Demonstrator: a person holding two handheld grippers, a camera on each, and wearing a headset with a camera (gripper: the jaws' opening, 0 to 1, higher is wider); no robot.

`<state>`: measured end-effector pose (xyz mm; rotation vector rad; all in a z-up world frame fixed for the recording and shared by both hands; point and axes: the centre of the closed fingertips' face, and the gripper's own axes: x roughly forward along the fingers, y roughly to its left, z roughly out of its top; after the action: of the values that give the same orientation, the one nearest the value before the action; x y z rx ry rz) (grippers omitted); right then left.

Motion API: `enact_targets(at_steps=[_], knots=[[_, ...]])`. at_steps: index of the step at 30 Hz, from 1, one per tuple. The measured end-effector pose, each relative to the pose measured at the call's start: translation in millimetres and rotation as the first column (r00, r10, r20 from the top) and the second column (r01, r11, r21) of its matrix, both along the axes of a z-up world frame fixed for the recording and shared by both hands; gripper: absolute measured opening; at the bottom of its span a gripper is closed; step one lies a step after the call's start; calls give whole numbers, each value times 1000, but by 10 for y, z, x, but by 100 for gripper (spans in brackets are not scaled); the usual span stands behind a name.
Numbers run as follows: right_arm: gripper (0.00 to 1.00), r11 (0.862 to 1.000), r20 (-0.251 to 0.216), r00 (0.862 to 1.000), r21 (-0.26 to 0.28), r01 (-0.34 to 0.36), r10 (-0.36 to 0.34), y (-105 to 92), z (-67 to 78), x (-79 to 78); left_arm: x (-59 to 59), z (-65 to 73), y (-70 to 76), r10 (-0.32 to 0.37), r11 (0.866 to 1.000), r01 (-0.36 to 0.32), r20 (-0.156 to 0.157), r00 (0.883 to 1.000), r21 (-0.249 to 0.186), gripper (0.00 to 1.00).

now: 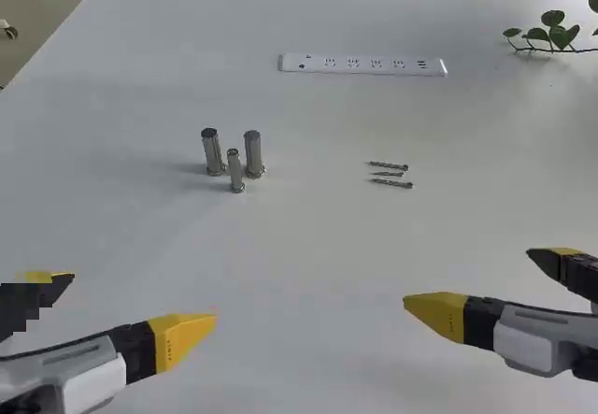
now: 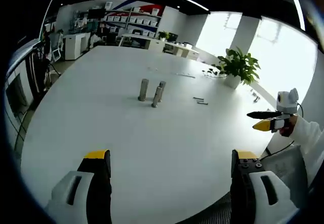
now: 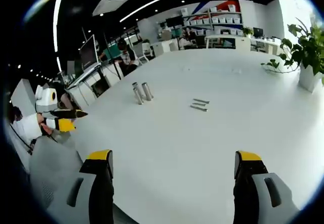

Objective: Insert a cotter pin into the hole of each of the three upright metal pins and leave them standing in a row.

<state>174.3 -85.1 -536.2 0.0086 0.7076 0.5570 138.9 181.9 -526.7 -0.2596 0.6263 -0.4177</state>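
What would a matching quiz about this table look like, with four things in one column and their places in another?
1 metal pins
2 cotter pins
3 power strip
4 plant

A leafy, far right edge
B lying flat, right of centre
C standing upright, left of centre
D long and white, far side

Pairs: 1-C, 2-B, 3-D, 4-A

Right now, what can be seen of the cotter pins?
The cotter pins are three thin, grey, metal-looking slivers lying flat on the white table. They lie roughly parallel, one beside the next in a tight group, to the right of the upright metal pins and clearly apart from them. Nothing grips or covers them. Their loops and legs are too small to make out.
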Motion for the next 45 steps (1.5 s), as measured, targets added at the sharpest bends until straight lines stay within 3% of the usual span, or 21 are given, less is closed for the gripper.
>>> enact_targets(at_steps=[8, 45], knots=[[97, 1000, -1, 1000, 2, 6, -6, -20, 4, 0, -11, -34, 11, -18, 999, 18, -10, 1000, 34, 99], [96, 1000, -13, 1000, -6, 11, -11, -47, 1, -15, -53, -73, 19, -61, 996, 63, -33, 998, 66, 99]])
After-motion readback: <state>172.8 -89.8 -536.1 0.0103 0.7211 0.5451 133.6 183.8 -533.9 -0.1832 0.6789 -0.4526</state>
